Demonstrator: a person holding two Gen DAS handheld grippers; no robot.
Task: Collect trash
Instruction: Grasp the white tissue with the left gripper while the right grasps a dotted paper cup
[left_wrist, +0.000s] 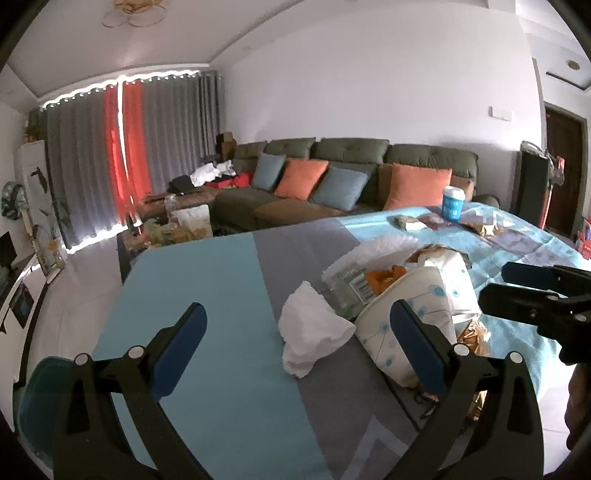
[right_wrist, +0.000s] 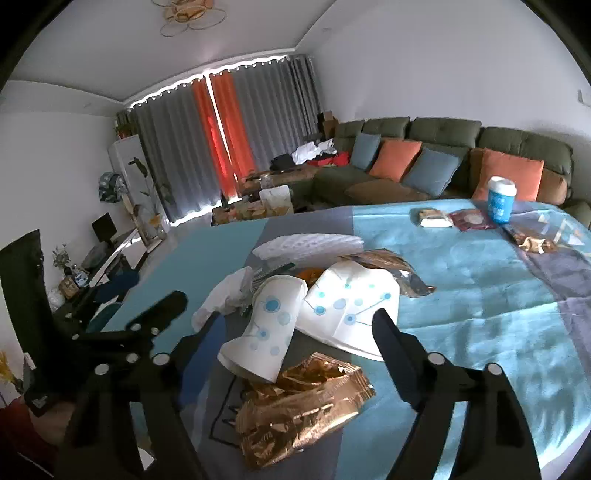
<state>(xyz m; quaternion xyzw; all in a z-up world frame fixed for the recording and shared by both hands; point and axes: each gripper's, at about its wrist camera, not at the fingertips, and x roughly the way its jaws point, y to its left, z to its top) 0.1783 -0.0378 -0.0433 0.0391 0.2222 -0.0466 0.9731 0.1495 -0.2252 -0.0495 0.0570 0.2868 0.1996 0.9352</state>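
Observation:
A pile of trash lies on the table's blue and grey cloth (left_wrist: 221, 295). It holds a crumpled white tissue (left_wrist: 310, 328), a tipped white paper cup with blue dots (left_wrist: 391, 332) (right_wrist: 266, 332), a second crushed cup (right_wrist: 351, 306), a clear plastic wrapper (left_wrist: 347, 288) and a crumpled gold foil wrapper (right_wrist: 299, 398). My left gripper (left_wrist: 299, 343) is open, with the tissue between its fingers. My right gripper (right_wrist: 299, 354) is open around the tipped cup and the gold foil. The right gripper also shows at the right edge of the left wrist view (left_wrist: 535, 295).
A blue cup with a white lid (right_wrist: 500, 201) stands at the table's far side, with small snack packets (right_wrist: 436, 218) and another gold wrapper (right_wrist: 532, 242) beside it. A green sofa with cushions (right_wrist: 424, 158) runs behind. A cluttered coffee table (left_wrist: 173, 225) stands by the curtains.

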